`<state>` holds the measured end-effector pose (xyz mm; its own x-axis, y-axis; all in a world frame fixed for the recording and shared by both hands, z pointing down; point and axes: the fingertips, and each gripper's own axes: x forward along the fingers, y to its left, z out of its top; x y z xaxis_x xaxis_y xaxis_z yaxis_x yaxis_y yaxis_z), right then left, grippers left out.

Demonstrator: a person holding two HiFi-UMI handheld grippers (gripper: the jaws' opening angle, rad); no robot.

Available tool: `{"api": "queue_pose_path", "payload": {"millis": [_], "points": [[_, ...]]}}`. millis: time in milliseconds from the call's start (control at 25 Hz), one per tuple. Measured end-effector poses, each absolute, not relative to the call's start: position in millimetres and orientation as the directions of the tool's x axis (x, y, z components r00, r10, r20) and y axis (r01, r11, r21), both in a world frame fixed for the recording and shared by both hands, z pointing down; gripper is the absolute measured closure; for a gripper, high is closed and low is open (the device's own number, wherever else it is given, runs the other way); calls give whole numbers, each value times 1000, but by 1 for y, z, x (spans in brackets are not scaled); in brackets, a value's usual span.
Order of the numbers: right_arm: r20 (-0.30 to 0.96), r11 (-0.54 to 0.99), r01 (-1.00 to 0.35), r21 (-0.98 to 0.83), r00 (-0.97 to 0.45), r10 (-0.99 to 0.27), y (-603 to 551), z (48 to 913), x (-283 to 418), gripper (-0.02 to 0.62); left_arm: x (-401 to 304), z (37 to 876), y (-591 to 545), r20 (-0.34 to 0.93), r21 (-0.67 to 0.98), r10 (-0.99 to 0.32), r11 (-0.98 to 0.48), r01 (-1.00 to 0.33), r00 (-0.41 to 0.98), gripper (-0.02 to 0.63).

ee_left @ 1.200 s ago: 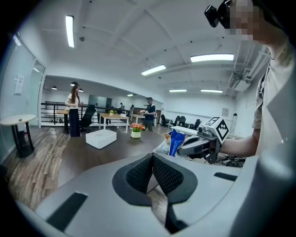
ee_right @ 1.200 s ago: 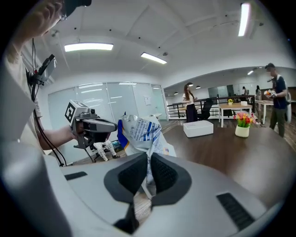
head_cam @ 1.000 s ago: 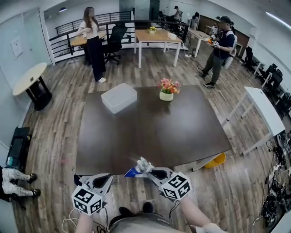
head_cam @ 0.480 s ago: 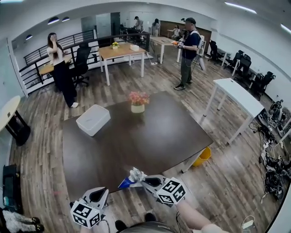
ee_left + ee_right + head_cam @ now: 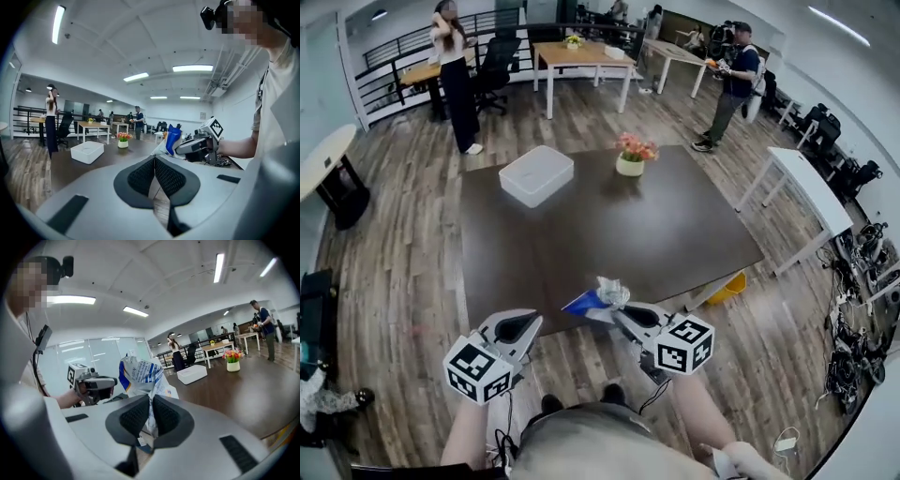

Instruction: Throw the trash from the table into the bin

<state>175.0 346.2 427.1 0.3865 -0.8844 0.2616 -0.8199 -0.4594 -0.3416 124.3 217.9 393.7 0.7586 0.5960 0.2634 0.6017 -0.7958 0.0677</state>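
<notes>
The crumpled wrapper [image 5: 598,300] has stayed pinched in my right gripper [image 5: 623,312], jaws nearly together on it, and has lifted slightly over the near edge of the table [image 5: 675,234]. My left gripper [image 5: 523,325] is closed and empty. I judge pickup complete; transfer to the yellow bin [image 5: 729,289] remains.

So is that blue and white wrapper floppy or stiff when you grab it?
Probably floppy: the wrapper is crumpled and creased, bunching up above the right gripper. It is likely very light too, since a pinch on one thin part seems enough to hold all of it up.
</notes>
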Motion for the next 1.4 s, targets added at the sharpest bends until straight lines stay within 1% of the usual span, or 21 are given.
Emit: {"api": "queue_pose_path", "payload": {"millis": [160, 240, 400, 520, 680, 840, 1000, 1040, 1080, 1120, 1160, 1200, 1320, 1400], "points": [[204, -395, -785, -477, 338, -919, 302, 418, 157, 568, 106, 393, 179, 249, 123, 599, -799, 589, 761, 592], [200, -381, -776, -503, 324, -925, 291, 419, 152, 568, 102, 394, 168, 242, 153, 597, -802, 578, 765, 592], [193, -372, -763, -529, 319, -928, 282, 417, 149, 568, 101, 397, 163, 239, 177, 608, -794, 581, 757, 592], [181, -339, -762, -551, 288, -940, 282, 420, 147, 568, 100, 393, 165, 247, 162, 588, -809, 565, 770, 592], [194, -326, -759, -564, 262, -945, 295, 431, 161, 568, 109, 390, 177, 253, 160, 566, -824, 543, 785, 592], [244, -304, -813, -496, 205, -948, 302, 443, 165, 568, 110, 376, 199, 208, 173, 586, -810, 560, 783, 591], [219, -202, -826, -526, 97, -971, 301, 453, 158, 568, 102, 380, 231, 223, 180, 629, -778, 602, 745, 586], [214, -171, -832, -528, 65, -975, 299, 455, 157, 568, 101, 384, 237, 233, 185, 631, -776, 604, 740, 544], [211, -136, -842, -523, 27, -977, 295, 458, 155, 568, 102, 389, 240, 248, 190, 631, -776, 601, 735, 410], [207, -94, -852, -515, -17, -978, 290, 461, 152, 568, 103, 395, 243, 265, 195, 625, -781, 594, 734, 345], [202, -46, -860, -509, -68, -977, 284, 464, 148, 568, 104, 401, 242, 281, 200, 613, -790, 580, 739, 330], [195, 6, -863, -506, -121, -973, 277, 466, 142, 568, 103, 406, 241, 292, 205, 597, -802, 560, 748, 328], [173, 151, -855, -497, -268, -948, 256, 464, 122, 568, 99, 413, 232, 304, 219, 552, -834, 507, 776, 330], [163, 215, -846, -488, -330, -930, 240, 457, 110, 568, 94, 412, 221, 300, 216, 537, -844, 492, 789, 338]]}}
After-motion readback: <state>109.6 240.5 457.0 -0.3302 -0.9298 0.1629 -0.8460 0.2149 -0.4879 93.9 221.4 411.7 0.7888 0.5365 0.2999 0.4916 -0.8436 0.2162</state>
